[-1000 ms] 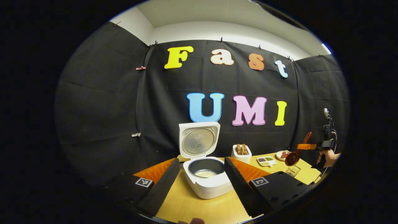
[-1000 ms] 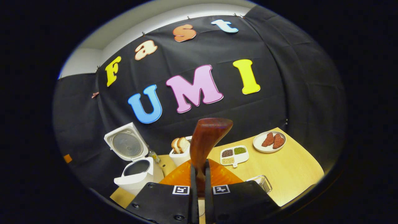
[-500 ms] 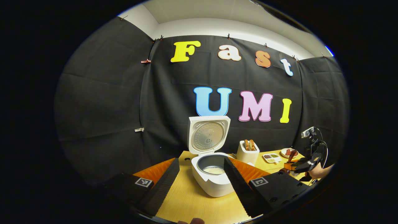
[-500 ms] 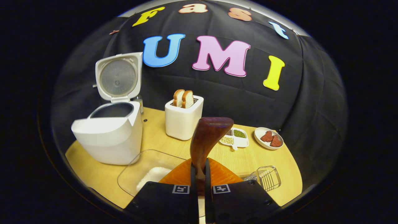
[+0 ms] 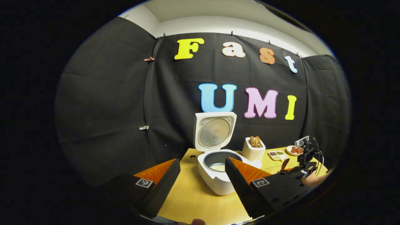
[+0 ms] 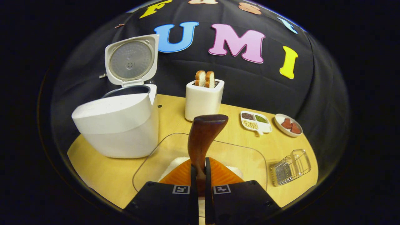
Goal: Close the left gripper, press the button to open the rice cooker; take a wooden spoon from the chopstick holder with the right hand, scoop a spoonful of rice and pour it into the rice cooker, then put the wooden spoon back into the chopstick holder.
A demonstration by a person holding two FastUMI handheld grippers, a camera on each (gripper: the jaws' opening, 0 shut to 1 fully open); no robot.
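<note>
The white rice cooker [image 5: 218, 184] stands with its lid [image 5: 215, 132] raised, and rice lies in its pot [image 5: 218, 167]. My left gripper [image 5: 202, 162] hangs open in front of the cooker, nothing between its fingers. My right gripper [image 6: 200, 170] is shut on the handle of the dark wooden spoon [image 6: 203, 137]. The spoon's bowl points forward, low over a clear container [image 6: 150, 156] that holds white rice [image 6: 176, 162]. The cooker [image 6: 118, 125] sits left of that container. A wire chopstick holder [image 6: 290, 167] stands at the right. In the left gripper view the right gripper [image 5: 293, 170] and spoon [image 5: 285, 164] are at the far right.
A white toaster [image 6: 204, 98] with two bread slices stands behind the container. A divided dish of beans [image 6: 255, 121] and a plate of meat [image 6: 289, 125] lie at the back right. The wooden table [image 6: 103, 175] ends close in front. A hand [image 5: 314, 179] holds the right gripper.
My right gripper has come down with the spoon from high above the table to just over the rice container. My left gripper has drifted left, so the cooker sits further right in its view.
</note>
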